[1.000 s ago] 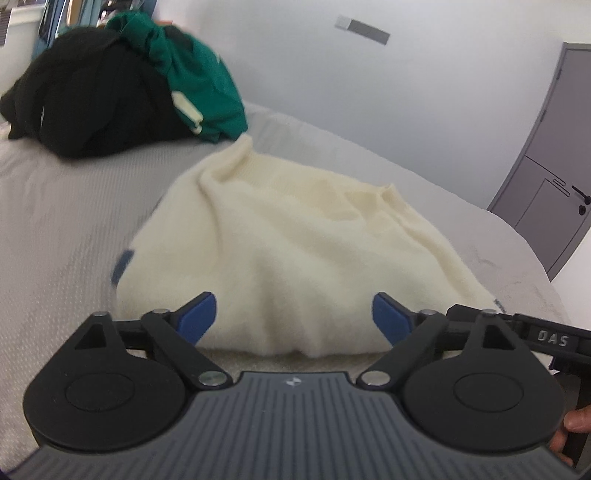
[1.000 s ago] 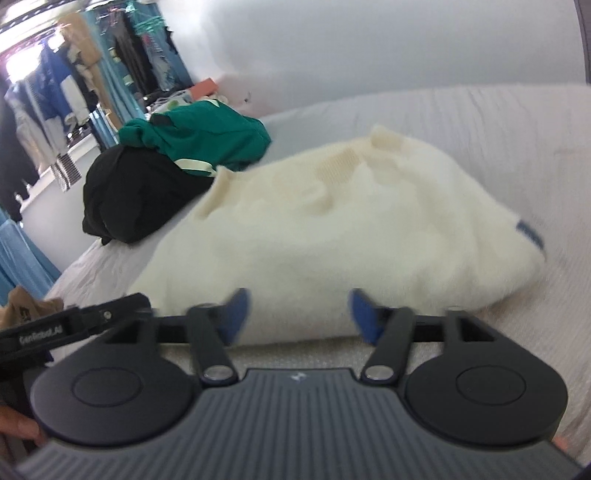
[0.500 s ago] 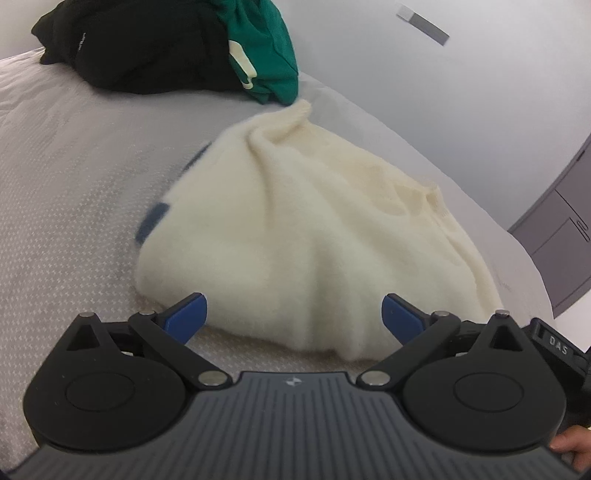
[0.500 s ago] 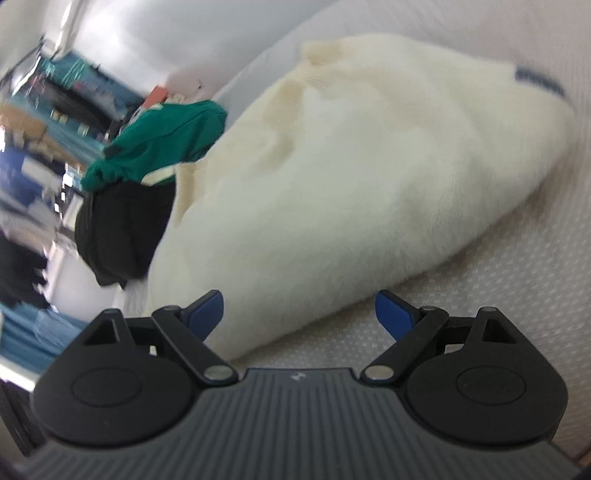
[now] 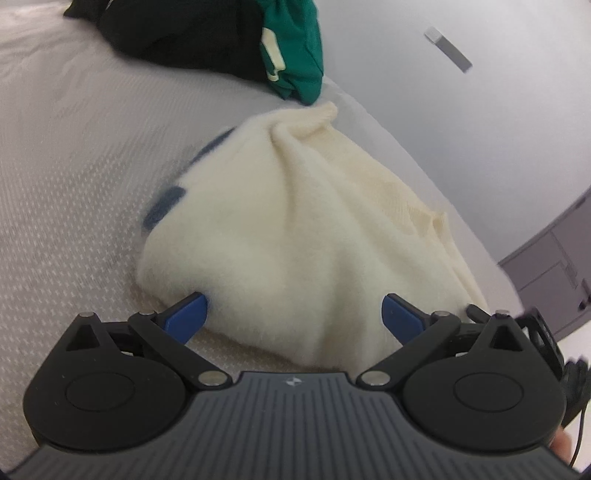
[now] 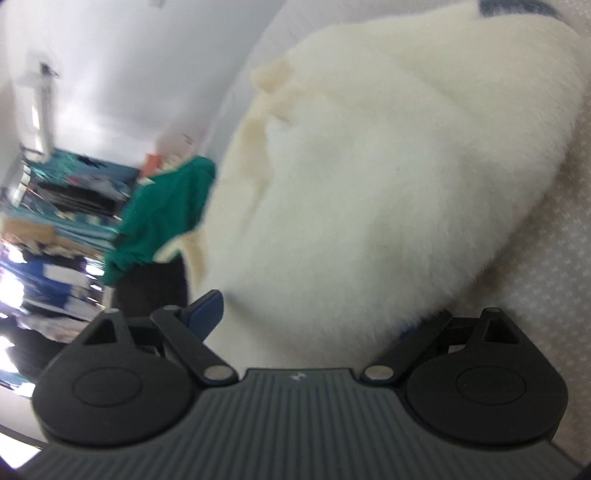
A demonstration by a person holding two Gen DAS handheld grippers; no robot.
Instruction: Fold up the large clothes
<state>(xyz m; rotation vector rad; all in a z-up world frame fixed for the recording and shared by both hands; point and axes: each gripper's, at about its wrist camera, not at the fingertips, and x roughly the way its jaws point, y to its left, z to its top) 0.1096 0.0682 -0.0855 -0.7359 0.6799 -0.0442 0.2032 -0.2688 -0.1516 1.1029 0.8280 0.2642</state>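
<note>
Left wrist view: cream sweater (image 5: 306, 236) lies in a rumpled heap on the grey bed (image 5: 66, 177), not spread flat, no fold made yet as far as I can judge. Left gripper (image 5: 293, 314) has its jaws wide apart, the near hem of the sweater between the blue pads but nothing pinched. Right wrist view (blurry, rolled sideways): right gripper (image 6: 306, 317) is also wide, its jaws have just been opening, fluffy edge of the sweater (image 6: 388, 184) bulges in between them and hides one pad, no squeeze visible so I read it as not holding. Both grippers sit at the near edge, close to the fabric. Beyond the sweater a black garment (image 5: 177, 29) and a green garment (image 5: 295, 48) are piled on the bed, unfolded too. Task looks barely started: still to grasp, spread, fold this one, then the pile.
</note>
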